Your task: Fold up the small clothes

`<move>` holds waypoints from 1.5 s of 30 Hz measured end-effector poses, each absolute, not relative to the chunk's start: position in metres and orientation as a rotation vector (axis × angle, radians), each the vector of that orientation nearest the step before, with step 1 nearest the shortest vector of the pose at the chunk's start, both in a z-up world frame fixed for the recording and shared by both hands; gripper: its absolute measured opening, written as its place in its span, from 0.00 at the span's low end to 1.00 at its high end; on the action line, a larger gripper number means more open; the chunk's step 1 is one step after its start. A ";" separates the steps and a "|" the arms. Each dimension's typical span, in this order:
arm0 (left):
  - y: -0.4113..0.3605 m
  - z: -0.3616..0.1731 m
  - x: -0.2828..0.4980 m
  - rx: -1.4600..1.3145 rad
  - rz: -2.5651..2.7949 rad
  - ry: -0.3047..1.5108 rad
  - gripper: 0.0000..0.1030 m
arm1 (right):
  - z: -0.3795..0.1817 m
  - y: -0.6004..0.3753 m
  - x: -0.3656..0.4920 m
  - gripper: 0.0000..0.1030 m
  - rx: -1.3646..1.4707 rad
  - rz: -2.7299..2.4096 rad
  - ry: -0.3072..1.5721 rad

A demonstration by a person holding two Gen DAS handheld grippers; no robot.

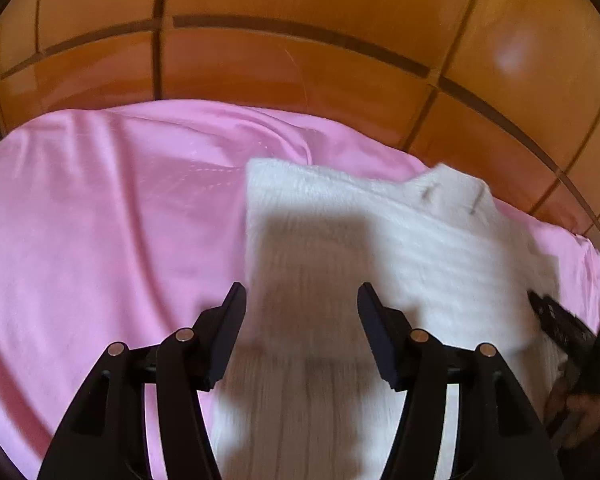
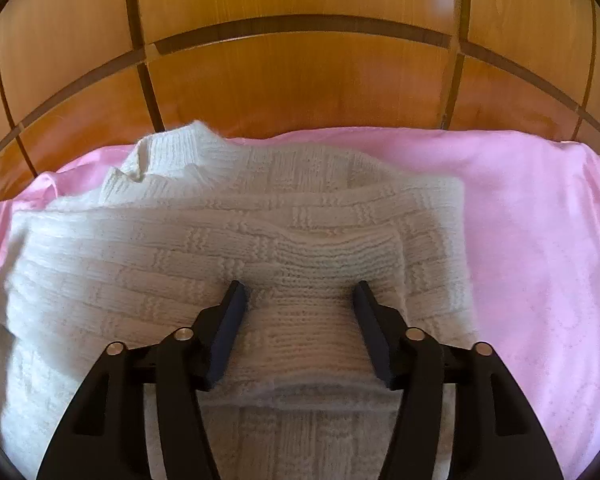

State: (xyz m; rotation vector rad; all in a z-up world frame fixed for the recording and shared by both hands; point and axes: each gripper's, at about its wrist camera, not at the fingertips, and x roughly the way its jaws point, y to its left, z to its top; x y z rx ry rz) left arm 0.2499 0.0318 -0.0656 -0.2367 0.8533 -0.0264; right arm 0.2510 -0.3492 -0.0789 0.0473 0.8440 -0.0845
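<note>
No readable text, labels, brands or numbers on anything.

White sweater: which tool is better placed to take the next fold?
Probably the right tool: its open jaws straddle a folded flap of the white sweater. The left tool, also open, sits at the sweater's left edge in a blurred view.

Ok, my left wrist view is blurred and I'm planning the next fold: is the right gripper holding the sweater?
Observer: No. The right gripper is open, its fingers either side of a folded-over flap.
Operator: What's the knit like?
Observer: The sweater has a blocky basket-weave pattern.
Operator: And to its right?
Observer: Pink sheet runs up to the wooden panel.
</note>
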 end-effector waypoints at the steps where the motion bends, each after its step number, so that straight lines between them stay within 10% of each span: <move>1: 0.032 -0.061 0.238 -0.230 -0.023 0.843 0.59 | -0.075 -0.348 0.247 0.74 0.043 -0.092 0.847; 3: 0.033 -0.053 0.219 -0.222 -0.009 0.829 0.59 | -0.069 -0.348 0.236 0.91 0.072 -0.080 0.856; 45: 0.079 -0.086 0.045 -0.231 -0.082 0.902 0.63 | -0.057 -0.433 0.036 0.91 0.233 -0.170 1.000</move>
